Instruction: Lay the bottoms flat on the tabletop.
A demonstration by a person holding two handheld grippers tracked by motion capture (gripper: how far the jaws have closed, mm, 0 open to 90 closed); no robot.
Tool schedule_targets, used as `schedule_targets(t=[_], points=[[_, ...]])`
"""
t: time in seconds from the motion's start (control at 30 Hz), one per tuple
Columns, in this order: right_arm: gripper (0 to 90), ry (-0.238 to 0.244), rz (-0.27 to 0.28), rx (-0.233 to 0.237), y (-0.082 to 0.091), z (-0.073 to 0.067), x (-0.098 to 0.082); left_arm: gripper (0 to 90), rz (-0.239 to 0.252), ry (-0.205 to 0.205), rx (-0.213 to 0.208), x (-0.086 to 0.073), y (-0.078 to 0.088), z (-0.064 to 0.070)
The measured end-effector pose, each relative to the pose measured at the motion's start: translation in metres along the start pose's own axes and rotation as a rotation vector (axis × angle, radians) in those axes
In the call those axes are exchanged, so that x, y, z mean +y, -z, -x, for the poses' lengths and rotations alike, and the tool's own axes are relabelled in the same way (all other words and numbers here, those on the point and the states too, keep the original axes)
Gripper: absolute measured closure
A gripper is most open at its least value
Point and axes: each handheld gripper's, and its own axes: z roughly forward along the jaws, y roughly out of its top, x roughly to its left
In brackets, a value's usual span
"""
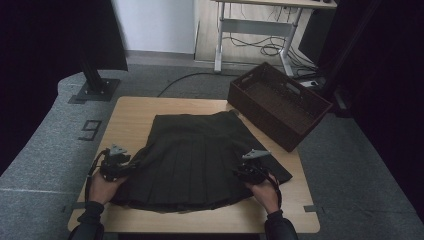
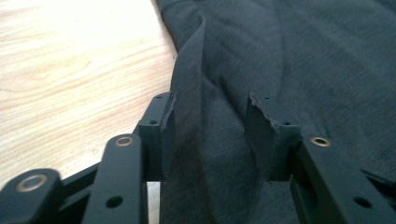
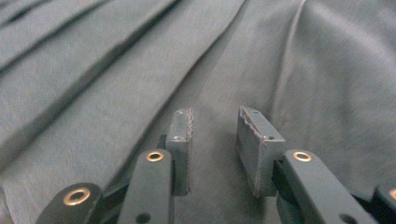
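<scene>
The dark pleated skirt (image 1: 192, 160) lay flat on the table (image 1: 135, 112), waistband toward the far edge and the wide hem toward the person, so its pleats ran away from the person and its breadth ran across, from one hand to the other. The left gripper (image 1: 121, 162) sat at the skirt's left side edge and the right gripper (image 1: 248, 170) at its right side, each about level with the other, both nearer the hem than the waist. Neither hand had the advantage of reach; each had its own edge directly before it.

In the left gripper view the jaws stood partly apart with a raised fold of the skirt's edge (image 2: 189, 93) running up between them; the cloth lay against the left-hand pad, but the other pad looked clear of it, so the fold was straddled rather than pinched. In the right gripper view the jaws were narrower, with a gap between the pads and the cloth (image 3: 215, 140) lying under and between them, not visibly clamped.

The brown basket (image 1: 280, 105) stood at the table's far right corner, well apart from the skirt's hem, closer to the right hand.
</scene>
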Motion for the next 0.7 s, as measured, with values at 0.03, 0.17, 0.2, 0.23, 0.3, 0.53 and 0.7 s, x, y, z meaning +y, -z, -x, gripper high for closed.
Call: schedule_targets(t=[0.03,0.17,0.2,0.23,0.3,0.53,0.7], points=[[66.9,-0.006,-0.015,0.002,-0.003,-0.001,-0.005,56.2,-0.008,0.001,0.004,-0.001,-0.001,0.0],[67.1,0.012,-0.06,-0.025,-0.01,-0.001,-0.012,72.1,-0.041,0.002,0.013,-0.007,-0.009,0.002],[67.5,0.012,-0.062,-0.028,-0.011,-0.001,-0.013,78.4,-0.042,0.002,0.007,-0.008,-0.01,0.003],[68.2,0.013,-0.063,-0.03,-0.011,-0.001,-0.013,81.2,-0.045,-0.005,0.002,-0.009,-0.011,0.006],[70.0,0.017,-0.067,-0.038,-0.013,0.0,-0.014,85.2,-0.059,-0.035,-0.006,-0.011,-0.014,0.013],[75.5,-0.002,-0.056,-0.057,-0.011,0.01,-0.017,82.6,-0.11,-0.113,-0.048,-0.019,-0.022,0.042],[77.1,-0.036,-0.045,-0.096,-0.007,0.03,-0.019,79.1,-0.131,-0.117,-0.161,-0.022,-0.017,0.064]])
